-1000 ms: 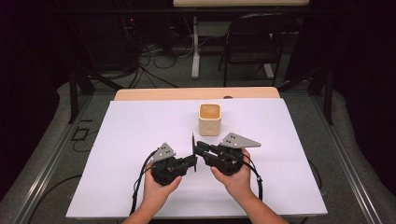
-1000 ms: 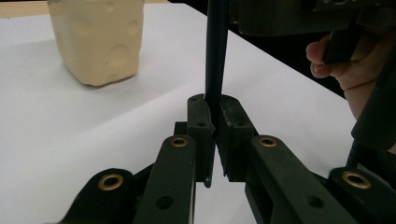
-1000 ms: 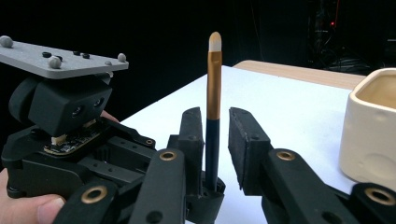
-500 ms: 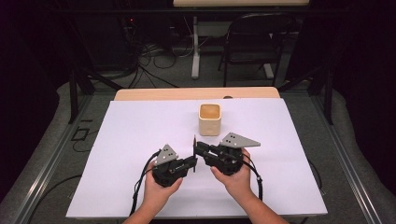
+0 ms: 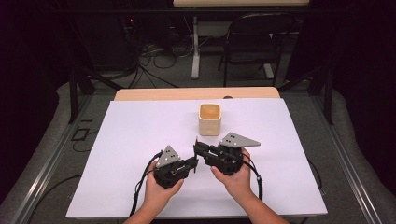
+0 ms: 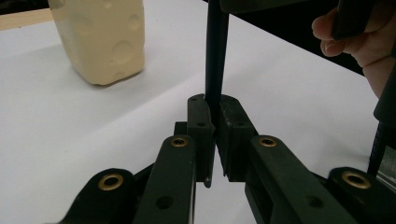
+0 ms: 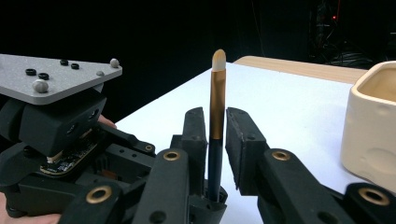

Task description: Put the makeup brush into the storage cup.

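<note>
We see the left gripper (image 5: 195, 163) clamped on the dark handle of a slim makeup brush with a gold ferrule and pale tip (image 7: 217, 100), holding it upright. The right gripper (image 5: 198, 150) has its jaws parted around the same brush, just apart from it. Both meet at the white table's (image 5: 116, 140) centre. A cream square ceramic cup (image 5: 209, 119) stands at twelve o'clock from them.

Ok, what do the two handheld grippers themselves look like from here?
Both the left gripper and the right gripper are black with brass-coloured pivot rivets and flat black fingers. Each carries a grey three-cornered plate on top and trails a black cable. The forearms are bare.
</note>
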